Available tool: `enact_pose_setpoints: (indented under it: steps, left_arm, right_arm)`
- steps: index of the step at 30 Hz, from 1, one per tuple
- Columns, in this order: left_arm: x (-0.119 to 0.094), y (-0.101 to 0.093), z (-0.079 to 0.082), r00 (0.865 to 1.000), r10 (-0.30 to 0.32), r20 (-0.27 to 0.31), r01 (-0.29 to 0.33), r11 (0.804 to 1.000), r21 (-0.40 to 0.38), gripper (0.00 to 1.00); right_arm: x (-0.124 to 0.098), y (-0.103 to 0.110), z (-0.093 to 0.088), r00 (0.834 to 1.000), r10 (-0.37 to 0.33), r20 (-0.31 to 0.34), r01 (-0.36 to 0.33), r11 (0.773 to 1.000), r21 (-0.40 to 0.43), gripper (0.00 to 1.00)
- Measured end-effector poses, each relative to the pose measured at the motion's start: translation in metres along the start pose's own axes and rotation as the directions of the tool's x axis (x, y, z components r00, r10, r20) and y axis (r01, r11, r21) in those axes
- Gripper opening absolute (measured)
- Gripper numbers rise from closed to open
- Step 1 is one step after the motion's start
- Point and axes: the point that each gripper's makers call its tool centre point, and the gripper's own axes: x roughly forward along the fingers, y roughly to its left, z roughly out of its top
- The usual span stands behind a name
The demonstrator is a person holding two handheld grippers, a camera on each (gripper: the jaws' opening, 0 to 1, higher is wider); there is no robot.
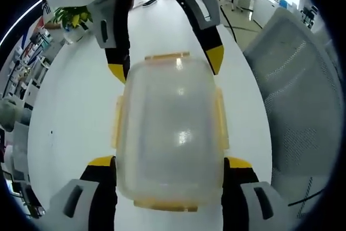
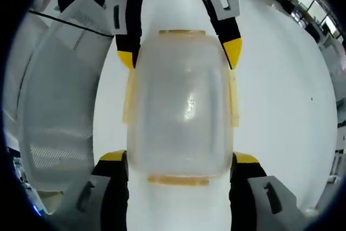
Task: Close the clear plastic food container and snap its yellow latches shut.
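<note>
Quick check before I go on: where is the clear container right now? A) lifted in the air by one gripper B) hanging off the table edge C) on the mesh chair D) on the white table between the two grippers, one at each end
D: the clear container sits on the white table, with the left gripper at one end and the right gripper at the far end.

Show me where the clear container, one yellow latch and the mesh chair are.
clear container [image 1: 170, 133], left gripper view, middle of the lid.
yellow latch [image 1: 166, 56], left gripper view, far-end latch.
mesh chair [image 1: 305, 101], left gripper view, mesh back.
</note>
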Motion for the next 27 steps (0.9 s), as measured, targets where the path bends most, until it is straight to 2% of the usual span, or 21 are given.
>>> enact_pose_setpoints:
  steps: [4, 12, 27]
  left_arm:
    - [0.001, 0.000, -0.001, 1.000, -0.018, -0.004, 0.018, 1.000, 0.003, 0.78]
    - [0.002, 0.010, -0.005, 1.000, -0.011, -0.018, 0.011, 1.000, 0.011, 0.79]
    - [0.005, 0.047, -0.013, 1.000, -0.010, -0.023, 0.010, 0.999, 0.034, 0.79]
  right_arm:
    - [0.001, -0.001, 0.001, 1.000, 0.012, 0.003, -0.012, 1.000, -0.008, 0.74]
    - [0.001, -0.012, 0.004, 1.000, 0.009, 0.011, -0.009, 1.000, -0.008, 0.74]
    - [-0.001, -0.046, 0.012, 0.999, -0.014, 0.039, 0.014, 1.000, 0.009, 0.74]
